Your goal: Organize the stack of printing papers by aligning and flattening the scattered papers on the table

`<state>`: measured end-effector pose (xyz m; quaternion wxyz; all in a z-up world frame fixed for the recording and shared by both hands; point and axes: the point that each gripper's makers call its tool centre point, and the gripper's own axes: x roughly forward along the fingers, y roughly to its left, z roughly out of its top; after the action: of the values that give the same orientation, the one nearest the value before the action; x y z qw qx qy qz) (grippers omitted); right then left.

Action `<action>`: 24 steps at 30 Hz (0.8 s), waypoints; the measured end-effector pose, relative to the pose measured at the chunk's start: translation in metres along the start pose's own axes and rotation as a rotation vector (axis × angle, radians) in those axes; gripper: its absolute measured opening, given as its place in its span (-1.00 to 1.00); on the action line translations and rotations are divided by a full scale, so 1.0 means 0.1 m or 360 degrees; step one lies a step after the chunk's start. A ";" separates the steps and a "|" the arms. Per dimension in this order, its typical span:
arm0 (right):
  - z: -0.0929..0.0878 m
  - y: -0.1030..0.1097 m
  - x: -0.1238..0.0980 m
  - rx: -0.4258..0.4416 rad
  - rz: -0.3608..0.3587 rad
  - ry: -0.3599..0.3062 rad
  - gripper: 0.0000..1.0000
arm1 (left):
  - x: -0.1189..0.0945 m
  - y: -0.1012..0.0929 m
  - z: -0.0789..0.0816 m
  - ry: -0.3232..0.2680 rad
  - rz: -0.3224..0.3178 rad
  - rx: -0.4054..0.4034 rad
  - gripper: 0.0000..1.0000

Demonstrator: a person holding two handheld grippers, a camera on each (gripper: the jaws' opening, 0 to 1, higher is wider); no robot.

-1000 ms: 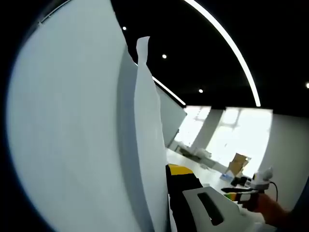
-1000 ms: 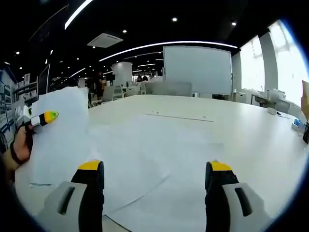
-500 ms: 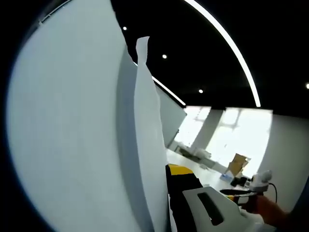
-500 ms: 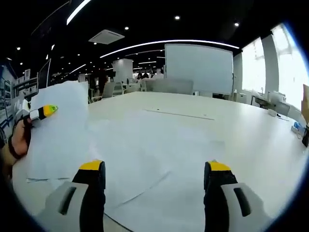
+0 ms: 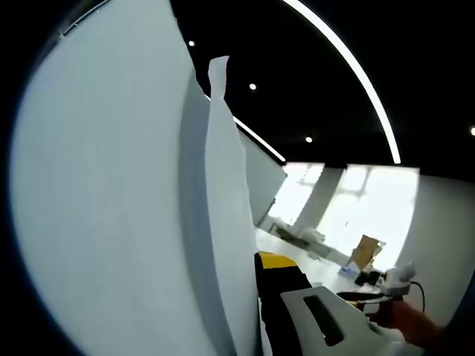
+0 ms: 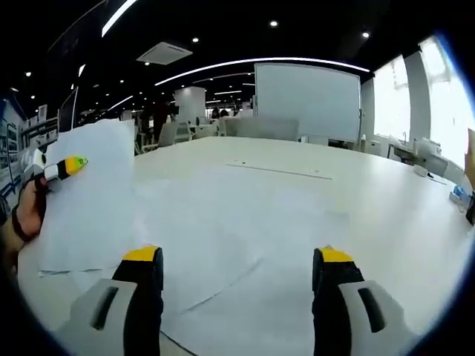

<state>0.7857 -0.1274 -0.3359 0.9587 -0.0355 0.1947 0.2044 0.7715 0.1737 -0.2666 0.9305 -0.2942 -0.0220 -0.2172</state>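
White table (image 6: 386, 200), several scattered papers (image 6: 223, 230)

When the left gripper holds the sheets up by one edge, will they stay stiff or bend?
Probably bend: the held sheets are thin and their upper edge already curves in the left gripper view. They look light. The left gripper grips one edge, so they may sag.

A wide white worktop (image 6: 386, 200) stretches away in the right gripper view. Loose white sheets of paper (image 6: 245, 237) lie flat and overlapping on its near part, edges askew. Beyond the sheets, a thin dark strip (image 6: 278, 170) rests on the worktop's bare surface.
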 end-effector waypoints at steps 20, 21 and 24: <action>-0.05 0.06 0.04 -0.0014 0.0042 0.0011 0.38 | -0.01 0.00 0.00 -0.0005 -0.0006 -0.0023 -0.88; -0.05 0.07 0.04 -0.0018 0.0044 0.0015 0.37 | -0.01 0.00 0.00 -0.0005 -0.0006 -0.0023 -0.88; -0.07 0.08 0.05 -0.0031 0.0046 0.0025 0.37 | 0.00 0.00 0.00 -0.0005 -0.0007 -0.0022 -0.88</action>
<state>0.7838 -0.1194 -0.3443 0.9536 -0.0438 0.2008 0.2199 0.7709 0.1737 -0.2663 0.9278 -0.3011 -0.0226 -0.2191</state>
